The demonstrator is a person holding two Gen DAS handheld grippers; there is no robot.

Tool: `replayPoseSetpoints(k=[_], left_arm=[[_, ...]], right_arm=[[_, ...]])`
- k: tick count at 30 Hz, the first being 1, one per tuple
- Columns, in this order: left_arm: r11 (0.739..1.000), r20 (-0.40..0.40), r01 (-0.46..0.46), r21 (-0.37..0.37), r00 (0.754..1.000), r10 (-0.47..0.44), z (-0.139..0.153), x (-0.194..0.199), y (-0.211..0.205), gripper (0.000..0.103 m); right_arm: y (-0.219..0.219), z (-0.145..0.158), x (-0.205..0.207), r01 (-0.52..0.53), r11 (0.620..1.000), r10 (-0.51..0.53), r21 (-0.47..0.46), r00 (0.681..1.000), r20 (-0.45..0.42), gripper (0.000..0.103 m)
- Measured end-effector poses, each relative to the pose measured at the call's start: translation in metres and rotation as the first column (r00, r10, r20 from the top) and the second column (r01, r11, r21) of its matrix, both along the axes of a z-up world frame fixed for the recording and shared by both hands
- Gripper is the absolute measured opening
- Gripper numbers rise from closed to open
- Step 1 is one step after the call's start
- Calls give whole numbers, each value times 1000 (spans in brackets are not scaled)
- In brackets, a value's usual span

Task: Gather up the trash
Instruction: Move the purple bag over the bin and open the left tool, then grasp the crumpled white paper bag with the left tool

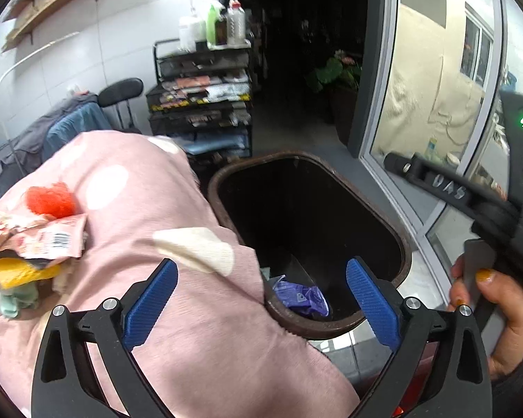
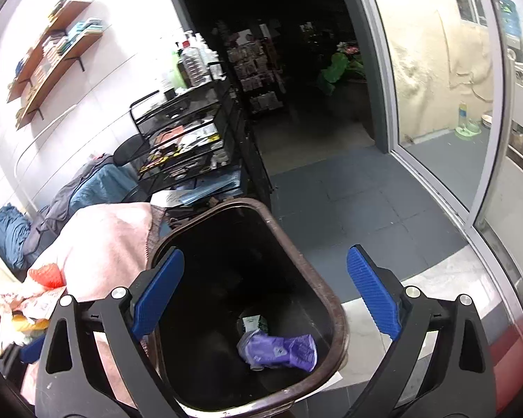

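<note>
A dark brown trash bin (image 1: 223,181) (image 2: 338,317) stands on the floor beside a pink blanket (image 1: 177,278) (image 2: 104,244). Inside the bin lie a purple wrapper (image 1: 301,297) (image 2: 279,348) and a small pale carton (image 2: 254,322). My left gripper (image 1: 261,303) is open and empty, over the blanket's edge and the bin's near rim. My right gripper (image 2: 265,292) is open and empty above the bin's mouth; its body shows in the left wrist view (image 1: 488,205). Trash lies on the blanket at left: crumpled wrappers (image 1: 42,240), a yellow piece (image 1: 21,271), an orange net ball (image 1: 50,200) (image 2: 47,275).
A black wire rack (image 1: 202,104) (image 2: 188,146) with bottles on top stands behind the bin. A chair with blue and grey clothes (image 1: 62,129) is at left. A glass sliding door (image 1: 436,80) (image 2: 446,104) is at right, a dark doorway ahead.
</note>
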State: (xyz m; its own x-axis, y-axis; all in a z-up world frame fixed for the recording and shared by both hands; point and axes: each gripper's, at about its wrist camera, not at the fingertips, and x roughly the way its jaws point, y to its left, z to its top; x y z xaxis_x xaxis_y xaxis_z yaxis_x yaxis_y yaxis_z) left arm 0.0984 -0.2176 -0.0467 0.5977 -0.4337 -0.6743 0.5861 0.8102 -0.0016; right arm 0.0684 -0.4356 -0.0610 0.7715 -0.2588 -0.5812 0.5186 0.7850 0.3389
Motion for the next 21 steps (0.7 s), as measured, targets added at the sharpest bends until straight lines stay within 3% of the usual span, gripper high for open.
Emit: replayPoseSetpoints(k=[9,21], left_arm=[[997,78,-60,-54,995,65,23,-18,42,98],[978,97,-194,-75,975,200,23,-23,110,98]], right_arm=[[32,8,5,-110,993,112,-46,993,30,94],[91,14,22,-279,956,283,-90,958,33,94]])
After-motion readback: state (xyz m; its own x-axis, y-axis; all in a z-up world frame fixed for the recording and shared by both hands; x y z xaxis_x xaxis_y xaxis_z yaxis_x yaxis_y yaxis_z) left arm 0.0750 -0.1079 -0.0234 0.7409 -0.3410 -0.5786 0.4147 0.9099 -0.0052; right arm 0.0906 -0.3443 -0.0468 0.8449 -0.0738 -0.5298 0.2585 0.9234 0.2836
